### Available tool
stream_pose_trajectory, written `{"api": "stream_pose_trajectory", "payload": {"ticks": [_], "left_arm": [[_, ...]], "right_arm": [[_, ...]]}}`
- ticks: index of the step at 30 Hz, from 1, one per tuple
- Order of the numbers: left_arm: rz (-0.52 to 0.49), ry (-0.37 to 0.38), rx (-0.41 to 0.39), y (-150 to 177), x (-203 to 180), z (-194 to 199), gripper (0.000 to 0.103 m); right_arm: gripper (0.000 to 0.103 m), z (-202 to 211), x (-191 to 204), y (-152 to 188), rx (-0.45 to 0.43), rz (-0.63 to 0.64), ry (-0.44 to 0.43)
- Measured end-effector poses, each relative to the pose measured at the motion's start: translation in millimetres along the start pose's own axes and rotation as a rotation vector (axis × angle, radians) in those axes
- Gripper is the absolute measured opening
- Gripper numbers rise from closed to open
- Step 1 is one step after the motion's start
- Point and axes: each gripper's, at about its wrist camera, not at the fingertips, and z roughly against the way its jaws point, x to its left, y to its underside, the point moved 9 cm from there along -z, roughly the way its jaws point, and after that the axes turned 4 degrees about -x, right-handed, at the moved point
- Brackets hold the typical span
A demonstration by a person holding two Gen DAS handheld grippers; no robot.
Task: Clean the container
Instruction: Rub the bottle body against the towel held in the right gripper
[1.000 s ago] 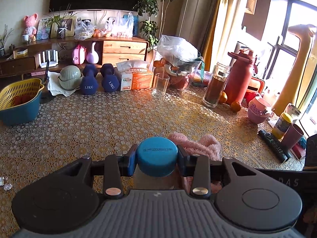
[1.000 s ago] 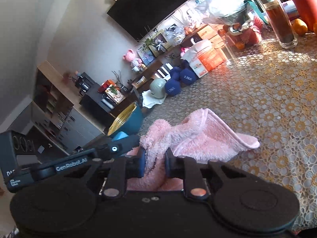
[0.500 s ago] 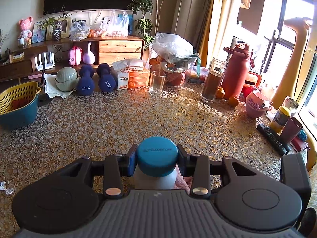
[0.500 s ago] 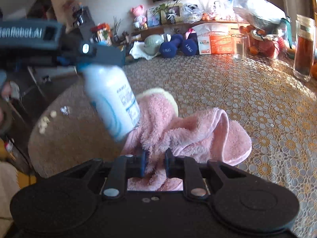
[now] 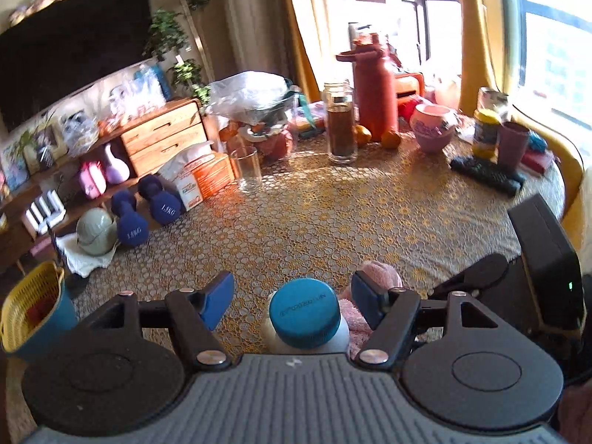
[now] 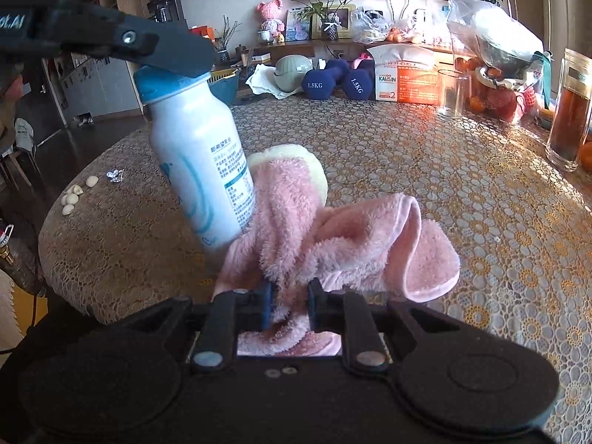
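Observation:
A white bottle with a blue cap stands tilted on the lace tablecloth, with its lower side against a pink fluffy towel. My left gripper is open above it. Its blue pads sit wide on either side of the cap and do not touch it. In the right wrist view one left finger reaches across the cap. My right gripper is shut on a bunched fold of the towel, just right of the bottle's base. The towel peeks out beside the cap.
An empty glass, an orange box, blue dumbbells, a tea jar and a red flask line the far side. A remote lies right. A yellow basket stands left. Garlic cloves lie near the left edge.
My left gripper has opened and let go of the bottle's cap. The bottle now rests against the towel. The left view has swung to the right. The right gripper still holds the towel.

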Motion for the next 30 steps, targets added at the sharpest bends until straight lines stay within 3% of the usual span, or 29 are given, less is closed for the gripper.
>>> {"api": "stream_pose_trajectory", "payload": {"ticks": [2,4,7,11,15,18,22,27,30], "left_arm": [[-0.121,0.033,0.004,-1.9,-9.0,0.0,0.07],[-0.171,0.076,0.018,-2.0,-14.9,-0.8,0.07],[-0.192,0.105,0.045,1.5,-16.4,-5.9,0.068],[-0.198,0.119,0.066,6.7,-15.2,-10.0,0.046],[-0.171,0.121,0.072,7.2,-12.0,-12.4,0.041],[-0.07,0.084,0.084,6.5,0.8,-15.1,0.041],[0.174,0.001,0.107,9.2,32.8,-19.1,0.041],[0.362,-0.053,0.13,15.2,59.6,-21.7,0.041],[0.406,-0.064,0.127,17.5,65.2,-21.9,0.041]], "right_arm": [[0.017,0.2,-1.2,0.4,0.001,-0.008,0.0],[0.017,0.0,-0.9,0.1,0.002,-0.015,-0.001],[0.017,0.2,-0.7,-0.2,0.003,-0.019,-0.001],[0.017,0.0,-1.1,-0.4,0.006,-0.022,-0.003],[0.017,-0.6,-2.8,-0.4,0.008,-0.024,-0.004],[0.017,0.9,-3.6,-1.0,0.004,-0.029,-0.003],[0.016,16.8,-10.0,-15.4,-0.049,-0.094,-0.015],[0.016,55.1,-5.1,-66.6,-0.196,-0.211,-0.099],[0.016,62.2,13.1,-91.9,-0.244,-0.212,-0.157]]}}
